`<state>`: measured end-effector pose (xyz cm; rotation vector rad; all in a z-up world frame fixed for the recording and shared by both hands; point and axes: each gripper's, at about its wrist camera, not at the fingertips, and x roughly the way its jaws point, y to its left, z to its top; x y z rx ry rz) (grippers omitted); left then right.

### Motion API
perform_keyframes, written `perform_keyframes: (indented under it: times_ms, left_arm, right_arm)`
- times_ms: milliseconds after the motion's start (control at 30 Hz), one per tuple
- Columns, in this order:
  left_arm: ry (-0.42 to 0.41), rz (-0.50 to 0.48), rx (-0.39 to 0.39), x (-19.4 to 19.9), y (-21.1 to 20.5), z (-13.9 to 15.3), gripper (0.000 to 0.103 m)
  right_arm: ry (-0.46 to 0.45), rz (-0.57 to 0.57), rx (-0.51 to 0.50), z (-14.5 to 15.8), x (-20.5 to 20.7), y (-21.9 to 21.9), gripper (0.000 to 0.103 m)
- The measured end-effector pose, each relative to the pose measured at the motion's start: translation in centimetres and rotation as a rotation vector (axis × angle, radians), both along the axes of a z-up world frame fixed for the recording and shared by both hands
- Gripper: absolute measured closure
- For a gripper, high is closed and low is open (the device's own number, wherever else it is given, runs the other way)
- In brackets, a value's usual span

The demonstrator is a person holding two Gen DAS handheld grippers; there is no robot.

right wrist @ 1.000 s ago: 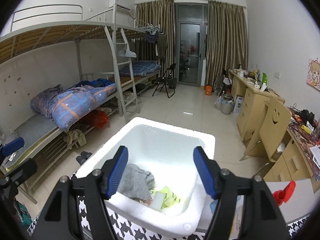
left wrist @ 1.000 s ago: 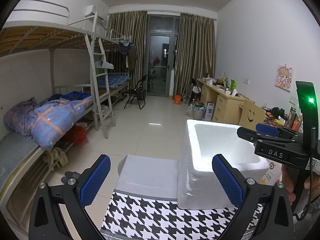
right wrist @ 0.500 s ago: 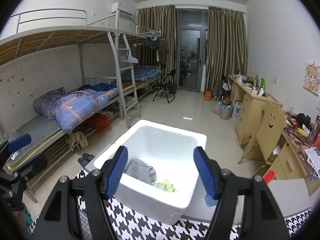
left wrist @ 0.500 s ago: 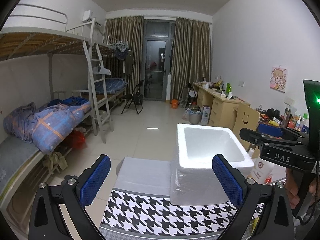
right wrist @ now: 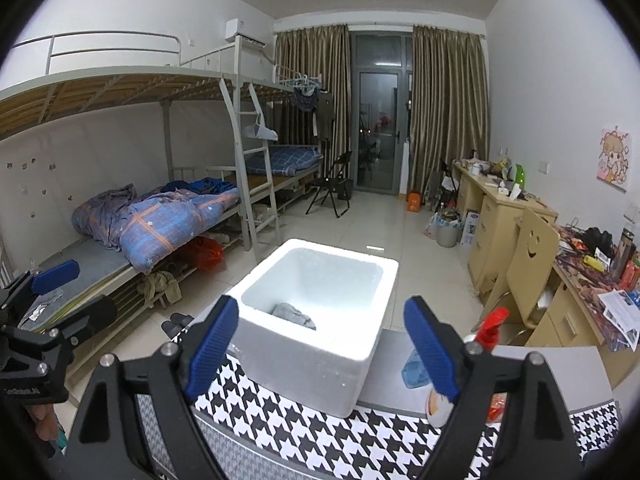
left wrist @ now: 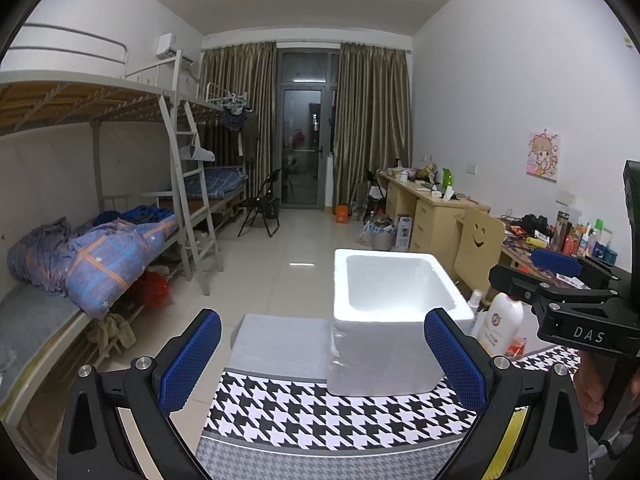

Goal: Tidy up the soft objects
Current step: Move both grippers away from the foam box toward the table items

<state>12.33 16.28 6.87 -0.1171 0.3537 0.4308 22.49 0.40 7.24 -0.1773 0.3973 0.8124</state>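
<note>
We see a white foam box [right wrist: 320, 320] ahead of our right fingers [right wrist: 214, 340], standing on the houndstooth cloth [right wrist: 360, 432] of the tabletop. A grey soft cloth [right wrist: 294, 315] lies inside it, low against the near wall; the rest of its inside is hidden from us. From the left wrist view the same foam box [left wrist: 390, 320] sits ahead, nearer our right-hand pad than the left one. A white bottle [left wrist: 500, 322] stands just beside the box; its label is too small to read. Our right gripper [right wrist: 320, 354] is opening its fingers with nothing between them, and its body reads "DAS". Our left gripper [left wrist: 322, 360] holds its fingers wide apart, empty, tilted slightly downward.
</note>
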Motion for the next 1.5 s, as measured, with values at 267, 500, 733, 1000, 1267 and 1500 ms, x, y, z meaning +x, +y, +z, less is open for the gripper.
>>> perform_keyframes:
  times_ms: [267,500,733,1000,1267,1500]
  left_arm:
    - [-0.012,-0.015,0.008,-1.5,-1.6,0.3,0.001]
    - [-0.024,-0.026,0.02,-2.6,-2.6,0.5,0.001]
    - [-0.035,-0.034,0.02,-3.6,-3.2,0.5,0.001]
    - [-0.047,-0.055,0.03,-4.7,-4.4,0.2,0.001]
    - [-0.062,-0.082,0.027,-5.9,-5.8,-0.2,0.001]
    - [-0.058,-0.097,0.013,-5.8,-6.6,-1.2,0.001]
  right_arm:
    - [-0.017,-0.001,0.013,0.3,-1.7,-1.5,0.01]
    - [-0.031,-0.003,0.023,0.6,-3.2,-2.6,0.01]
    - [-0.06,-0.013,0.028,0.7,-4.5,-3.8,0.009]
    - [-0.068,-0.011,0.046,0.8,-6.0,-5.1,0.009]
    - [-0.055,-0.016,0.061,-0.1,-6.5,-6.3,0.009]
    - [-0.047,-0.017,0.065,-0.8,-7.0,-7.6,0.009]
